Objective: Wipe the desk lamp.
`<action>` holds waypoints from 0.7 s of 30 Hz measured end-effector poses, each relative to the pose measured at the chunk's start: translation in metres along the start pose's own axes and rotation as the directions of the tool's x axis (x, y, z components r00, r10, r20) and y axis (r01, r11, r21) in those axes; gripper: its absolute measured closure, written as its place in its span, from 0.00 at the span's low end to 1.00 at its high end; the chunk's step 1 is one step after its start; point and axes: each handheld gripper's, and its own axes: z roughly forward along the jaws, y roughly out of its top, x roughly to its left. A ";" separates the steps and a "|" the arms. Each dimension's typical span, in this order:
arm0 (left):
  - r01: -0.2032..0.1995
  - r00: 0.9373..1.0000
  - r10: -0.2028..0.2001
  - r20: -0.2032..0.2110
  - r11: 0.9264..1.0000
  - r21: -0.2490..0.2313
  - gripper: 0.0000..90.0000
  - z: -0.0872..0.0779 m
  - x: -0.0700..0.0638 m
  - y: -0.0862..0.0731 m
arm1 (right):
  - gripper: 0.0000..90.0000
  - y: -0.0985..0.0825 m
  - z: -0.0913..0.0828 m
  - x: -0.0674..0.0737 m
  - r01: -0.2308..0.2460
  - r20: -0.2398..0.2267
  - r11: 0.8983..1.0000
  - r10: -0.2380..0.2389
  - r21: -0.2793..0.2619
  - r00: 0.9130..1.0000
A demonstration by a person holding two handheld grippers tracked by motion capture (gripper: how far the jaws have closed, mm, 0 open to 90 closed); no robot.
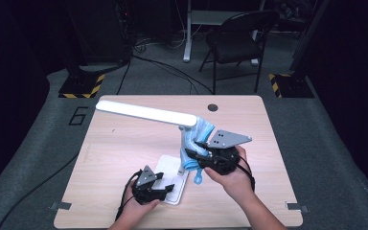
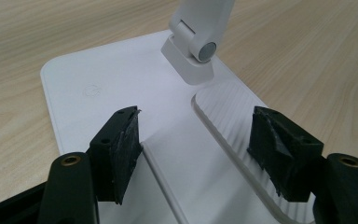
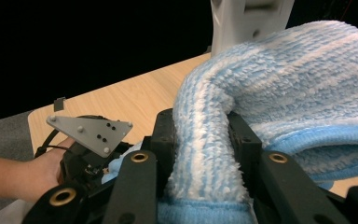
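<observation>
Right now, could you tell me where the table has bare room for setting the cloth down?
The left half of the table, under the lamp head, is bare wood, as is the right edge strip. It is crowded around the lamp base, where the left gripper, right gripper and blue cloth gather.

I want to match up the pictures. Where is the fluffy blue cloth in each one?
High view: the blue cloth wraps the lamp's post, middle of the table.
Left gripper view: not in it.
Right gripper view: the cloth sits big at the right, pinched by the jaws.
Shared landmark: the white lamp.
</observation>
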 end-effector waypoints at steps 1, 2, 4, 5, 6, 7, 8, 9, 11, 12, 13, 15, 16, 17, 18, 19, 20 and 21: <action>0.000 1.000 0.000 0.000 1.000 0.000 0.37 0.000 0.000 0.000 | 0.76 -0.002 0.001 0.000 -0.004 0.001 1.000 0.004 0.003 1.000; 0.000 1.000 0.000 0.000 1.000 0.000 0.37 0.000 0.000 0.000 | 0.76 -0.004 0.002 -0.001 -0.002 0.000 1.000 0.002 0.007 1.000; 0.000 1.000 0.000 0.000 1.000 0.000 0.37 0.000 0.000 0.000 | 0.76 -0.008 0.004 -0.001 -0.008 -0.005 1.000 0.008 0.013 1.000; 0.000 1.000 0.000 0.000 1.000 0.000 0.37 0.000 0.000 0.000 | 0.76 -0.010 0.006 -0.001 -0.012 -0.006 1.000 0.012 0.015 1.000; 0.000 1.000 0.000 0.000 1.000 0.000 0.37 0.000 0.000 0.000 | 0.76 -0.012 0.007 -0.001 -0.017 -0.004 1.000 0.017 0.013 1.000; 0.000 1.000 0.000 0.000 1.000 0.000 0.37 0.000 0.000 0.000 | 0.76 -0.012 0.007 -0.001 -0.017 -0.004 1.000 0.017 0.013 1.000; -0.002 1.000 0.002 -0.001 1.000 -0.002 0.37 0.000 0.000 0.000 | 0.76 -0.016 0.009 -0.002 -0.020 -0.005 1.000 0.020 0.019 1.000; -0.002 1.000 0.002 -0.001 1.000 -0.002 0.37 0.000 0.000 0.000 | 0.76 -0.018 0.010 -0.002 -0.021 -0.006 1.000 0.021 0.020 1.000; -0.002 1.000 0.002 -0.001 1.000 -0.002 0.37 0.000 0.000 0.000 | 0.76 -0.022 0.012 -0.002 -0.023 -0.006 0.999 0.023 0.027 1.000; -0.002 1.000 0.002 -0.001 1.000 -0.002 0.37 0.000 0.000 0.000 | 0.76 -0.025 0.013 -0.002 -0.023 -0.005 0.999 0.023 0.026 1.000; -0.002 1.000 0.002 -0.001 1.000 -0.002 0.37 0.000 0.000 0.000 | 0.76 -0.025 0.013 -0.002 -0.023 -0.005 0.999 0.023 0.026 1.000; -0.002 1.000 0.002 -0.001 1.000 -0.002 0.37 0.000 0.000 0.000 | 0.76 -0.030 0.016 -0.002 -0.027 -0.001 0.999 0.027 0.032 1.000; -0.002 1.000 0.002 -0.001 1.000 -0.002 0.37 0.000 0.000 0.000 | 0.76 -0.034 0.018 -0.002 -0.024 -0.003 0.999 0.024 0.036 1.000; -0.002 1.000 0.002 -0.001 1.000 -0.002 0.37 0.000 0.000 0.000 | 0.76 -0.036 0.019 -0.002 -0.025 -0.002 0.999 0.025 0.038 1.000; -0.002 1.000 0.002 -0.001 1.000 -0.002 0.37 0.000 0.000 0.000 | 0.76 -0.038 0.020 -0.001 -0.029 -0.002 0.999 0.029 0.042 1.000; -0.002 1.000 0.002 -0.001 1.000 -0.002 0.37 0.000 0.000 0.000 | 0.76 -0.038 0.020 -0.001 -0.029 -0.002 0.999 0.029 0.042 1.000; -0.002 1.000 0.002 -0.001 1.000 -0.002 0.37 0.000 0.000 0.000 | 0.76 -0.042 0.022 -0.001 -0.033 0.000 0.998 0.033 0.050 0.999; -0.002 1.000 0.002 -0.001 1.000 -0.002 0.37 0.000 0.000 0.000 | 0.76 -0.042 0.022 -0.001 -0.033 0.000 0.998 0.033 0.050 0.999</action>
